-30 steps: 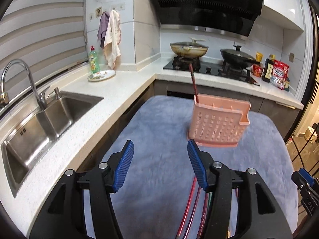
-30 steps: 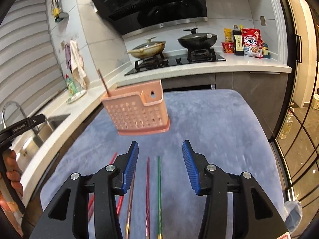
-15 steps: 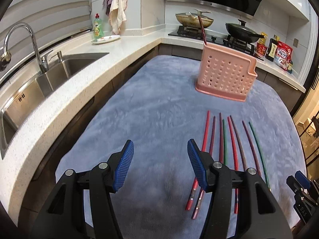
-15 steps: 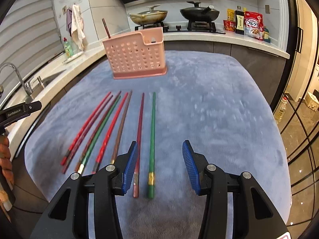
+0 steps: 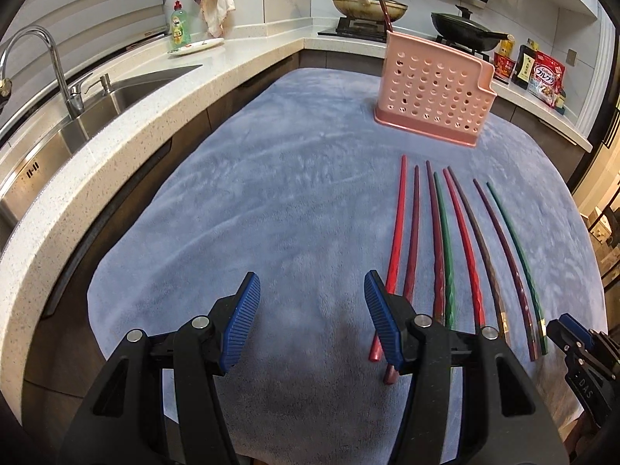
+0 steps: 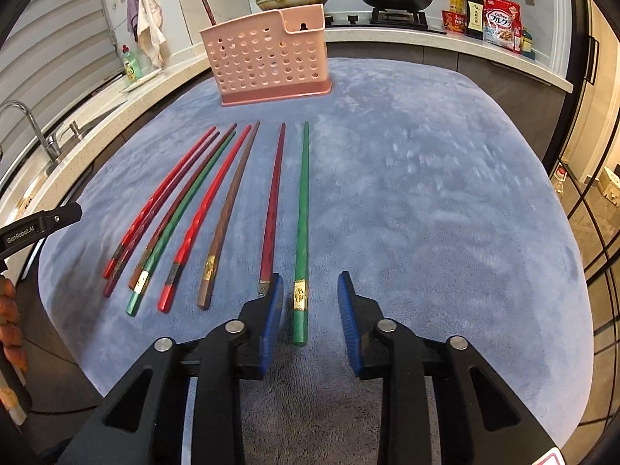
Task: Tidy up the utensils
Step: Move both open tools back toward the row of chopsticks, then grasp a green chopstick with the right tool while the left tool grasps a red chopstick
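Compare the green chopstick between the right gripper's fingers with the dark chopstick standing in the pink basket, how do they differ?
The green chopstick lies flat on the blue cloth; the dark reddish chopstick stands tilted in the pink perforated basket. The green one shows its whole length, with a gold band near its thick end; the dark one shows only its top above the rim. The green one sits between the open right gripper fingers; the dark one is far from it. Both are slender sticks.
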A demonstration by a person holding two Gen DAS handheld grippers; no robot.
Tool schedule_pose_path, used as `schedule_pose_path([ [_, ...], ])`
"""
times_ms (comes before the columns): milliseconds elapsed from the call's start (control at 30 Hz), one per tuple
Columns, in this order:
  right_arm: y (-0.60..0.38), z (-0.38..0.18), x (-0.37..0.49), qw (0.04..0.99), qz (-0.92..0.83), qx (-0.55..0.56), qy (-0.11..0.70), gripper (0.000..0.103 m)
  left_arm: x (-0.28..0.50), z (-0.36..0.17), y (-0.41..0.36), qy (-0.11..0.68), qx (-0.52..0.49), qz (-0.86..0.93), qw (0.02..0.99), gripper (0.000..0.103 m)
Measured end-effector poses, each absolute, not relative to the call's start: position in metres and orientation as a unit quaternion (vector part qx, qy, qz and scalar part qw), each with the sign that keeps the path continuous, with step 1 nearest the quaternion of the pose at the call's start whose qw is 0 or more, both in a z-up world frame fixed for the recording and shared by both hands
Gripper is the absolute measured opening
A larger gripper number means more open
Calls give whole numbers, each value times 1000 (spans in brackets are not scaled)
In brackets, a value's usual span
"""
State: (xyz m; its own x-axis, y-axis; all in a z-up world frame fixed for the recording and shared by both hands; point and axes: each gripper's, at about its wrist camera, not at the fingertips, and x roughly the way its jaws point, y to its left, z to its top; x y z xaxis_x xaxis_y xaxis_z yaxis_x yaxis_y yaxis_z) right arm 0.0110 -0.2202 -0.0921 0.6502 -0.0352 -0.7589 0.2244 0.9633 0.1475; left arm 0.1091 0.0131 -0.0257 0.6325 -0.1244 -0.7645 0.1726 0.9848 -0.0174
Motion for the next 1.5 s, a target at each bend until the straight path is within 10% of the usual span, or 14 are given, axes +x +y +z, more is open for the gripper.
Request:
schedule_pose_path([
  [1500,-222,-107,15,894,-65,123,427,7,107,-71,-7,479,20,-115,870,47],
])
